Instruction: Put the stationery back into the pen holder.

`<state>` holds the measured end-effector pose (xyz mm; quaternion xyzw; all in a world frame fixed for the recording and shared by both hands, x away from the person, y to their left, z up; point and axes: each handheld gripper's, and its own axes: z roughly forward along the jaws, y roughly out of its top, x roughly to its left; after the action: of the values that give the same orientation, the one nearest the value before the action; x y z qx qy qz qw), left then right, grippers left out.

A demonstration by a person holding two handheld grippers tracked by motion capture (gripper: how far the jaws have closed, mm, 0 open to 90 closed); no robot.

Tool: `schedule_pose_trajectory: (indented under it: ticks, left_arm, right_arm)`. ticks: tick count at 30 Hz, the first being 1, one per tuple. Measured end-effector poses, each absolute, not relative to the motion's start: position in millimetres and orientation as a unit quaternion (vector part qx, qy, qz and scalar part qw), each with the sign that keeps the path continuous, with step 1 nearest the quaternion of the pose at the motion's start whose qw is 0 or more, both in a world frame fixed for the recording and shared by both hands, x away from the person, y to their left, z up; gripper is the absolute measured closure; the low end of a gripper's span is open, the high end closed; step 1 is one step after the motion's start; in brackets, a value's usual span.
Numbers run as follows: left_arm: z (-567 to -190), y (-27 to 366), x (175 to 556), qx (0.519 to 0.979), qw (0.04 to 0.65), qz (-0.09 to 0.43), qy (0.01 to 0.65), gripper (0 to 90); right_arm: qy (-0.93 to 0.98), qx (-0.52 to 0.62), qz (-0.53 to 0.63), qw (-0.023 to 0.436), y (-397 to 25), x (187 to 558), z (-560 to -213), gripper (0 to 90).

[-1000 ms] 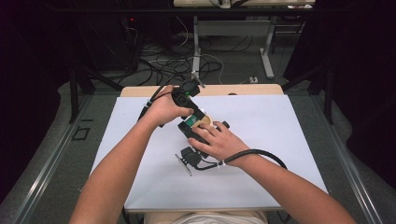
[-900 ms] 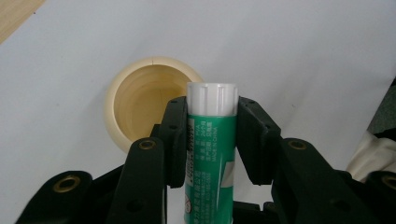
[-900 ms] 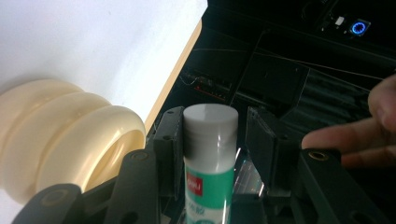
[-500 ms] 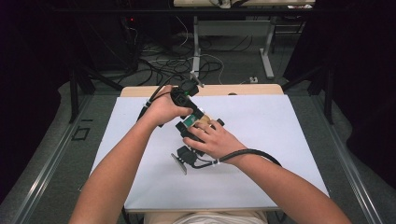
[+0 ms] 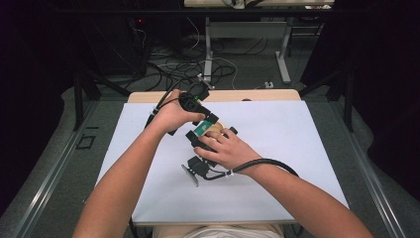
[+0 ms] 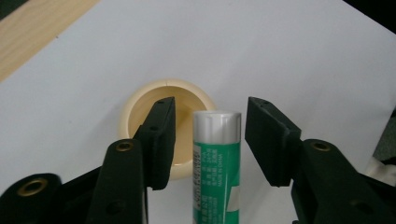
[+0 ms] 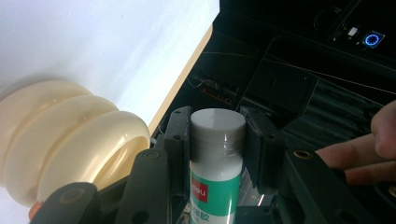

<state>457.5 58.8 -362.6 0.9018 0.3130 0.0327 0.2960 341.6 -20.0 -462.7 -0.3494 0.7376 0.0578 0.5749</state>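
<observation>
A green glue stick (image 6: pixel 217 158) with a white cap stands between the two grippers at the middle of the white mat (image 5: pixel 297 148). My right gripper (image 7: pixel 215 116) is shut on the glue stick (image 7: pixel 215 186), with both jaws against its upper end. My left gripper (image 6: pixel 210 112) is open around the same stick, with a gap on each side. A cream ribbed cup (image 6: pixel 140 100) sits on the mat just beyond the cap. The cup (image 7: pixel 60 130) lies to the left in the right gripper view. In the high view both hands meet over the stick (image 5: pixel 202 129) and largely cover the cup (image 5: pixel 218 128).
The table's wooden far edge (image 5: pixel 257 95) shows beyond the mat. Cables and table legs (image 5: pixel 208 49) lie on the floor behind it. A black cable (image 5: pixel 267 162) loops from the right gripper over the mat toward the right forearm.
The right gripper's rear end has swung slightly to the left. Both hands otherwise stay together at the stick and cup.
</observation>
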Motion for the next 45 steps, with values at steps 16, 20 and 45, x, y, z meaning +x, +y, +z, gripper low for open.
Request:
schedule_pose_trajectory:
  ticks: [16,20,45]
  left_arm:
    - [-355.7,96.7,453.4,0.846,0.384,0.096,0.357,41.8]
    - [-358.3,106.8,452.3,0.83,0.4,0.105,0.374,38.3]
    - [-362.5,149.5,438.5,0.774,0.452,0.179,0.406,0.2]
  right_arm:
    - [0.753,-0.315,0.118,0.565,-34.8,356.7,-451.8,64.9]
    - [0.762,-0.299,0.144,0.557,-38.9,362.5,-450.5,64.9]
    - [0.83,-0.019,0.349,0.436,-66.8,413.8,-420.4,64.8]
